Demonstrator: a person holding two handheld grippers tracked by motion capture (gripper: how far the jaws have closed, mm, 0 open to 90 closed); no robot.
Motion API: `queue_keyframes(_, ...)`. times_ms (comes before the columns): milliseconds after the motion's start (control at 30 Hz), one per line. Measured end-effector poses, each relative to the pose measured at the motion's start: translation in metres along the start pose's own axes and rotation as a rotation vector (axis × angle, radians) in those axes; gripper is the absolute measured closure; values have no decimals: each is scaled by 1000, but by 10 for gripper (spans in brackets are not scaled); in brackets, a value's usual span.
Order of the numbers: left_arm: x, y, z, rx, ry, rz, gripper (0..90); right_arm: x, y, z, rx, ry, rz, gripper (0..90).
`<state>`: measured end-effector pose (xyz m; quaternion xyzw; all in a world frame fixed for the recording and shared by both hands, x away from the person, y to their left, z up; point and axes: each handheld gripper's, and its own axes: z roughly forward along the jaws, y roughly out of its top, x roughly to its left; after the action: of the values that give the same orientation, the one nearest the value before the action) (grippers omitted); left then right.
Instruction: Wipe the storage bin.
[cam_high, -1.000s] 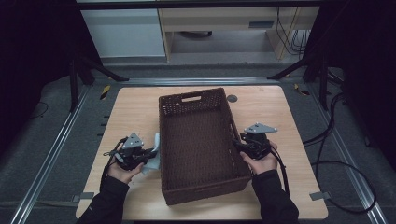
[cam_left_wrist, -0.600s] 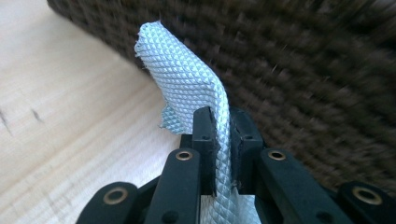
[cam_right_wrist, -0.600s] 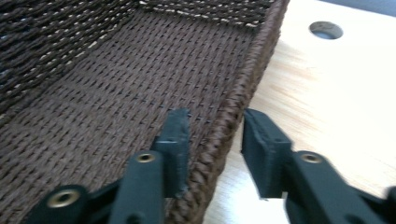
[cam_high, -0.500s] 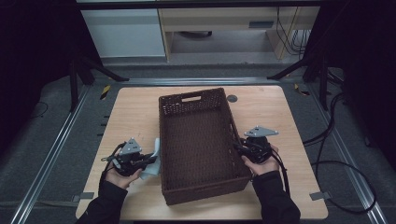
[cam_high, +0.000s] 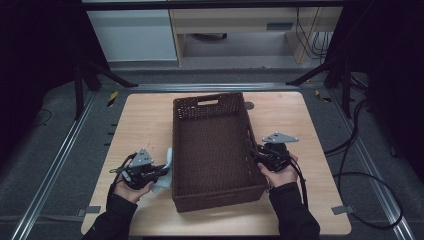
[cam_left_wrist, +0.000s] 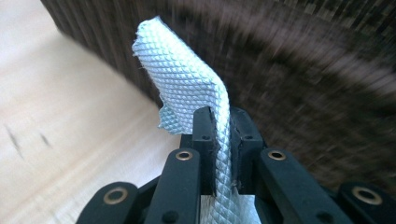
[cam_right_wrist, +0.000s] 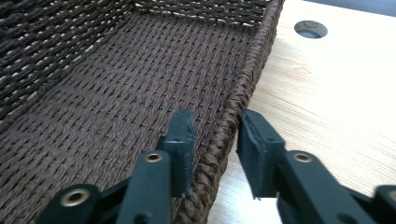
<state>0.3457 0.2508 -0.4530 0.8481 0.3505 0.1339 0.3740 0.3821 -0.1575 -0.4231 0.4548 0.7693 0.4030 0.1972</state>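
Left gripper (cam_high: 159, 171): nearest the person, at the table's near left; its jaws are clamped on a pale blue-white cloth (cam_left_wrist: 187, 88), seen in the left gripper view (cam_left_wrist: 223, 140) as a folded strip pinched between the pads and rising above them with its top bent over
Cloth: in the high view (cam_high: 166, 165) it sits just beside the basket's left outer wall, above the table; the folded end points toward the wall
Right gripper (cam_high: 256, 156): at the basket's right wall, near its front half; in the right gripper view (cam_right_wrist: 212, 140) one jaw stands inside the basket and the other outside, astride the braided rim; the jaws have just been opening, the outer pad stands off the rim and the inner one is just beside it; no firm grip
Basket (cam_high: 186, 150): dark brown woven, rectangular, in the middle of the table, long side running away from the person; a handle slot in its far wall
Table (cam_high: 145, 120): light wood; a round hole (cam_high: 249, 105) near the basket's far right corner
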Motion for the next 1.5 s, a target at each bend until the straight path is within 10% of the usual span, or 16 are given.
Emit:
queue_keyframes(233,-1,-10,14,81,-8,-5,815,1,-1,-11,-39,3,-34,571)
queue_keyframes(567,-7,6,-24,-101,-8,2,815,5,-4,-5,3,-27,-13,704)
queue_keyframes(800,-17,13,-35,-143,-12,39,814,6,-1,-3,-5,-83,-23,723)
queue_keyframes(1200,-14,-8,6,36,-40,13,814,0,0,-4,-18,-97,-12,669)
queue_keyframes(1500,-21,-9,0,28,-51,20,813,-6,-2,-3,9,-37,-45,622)
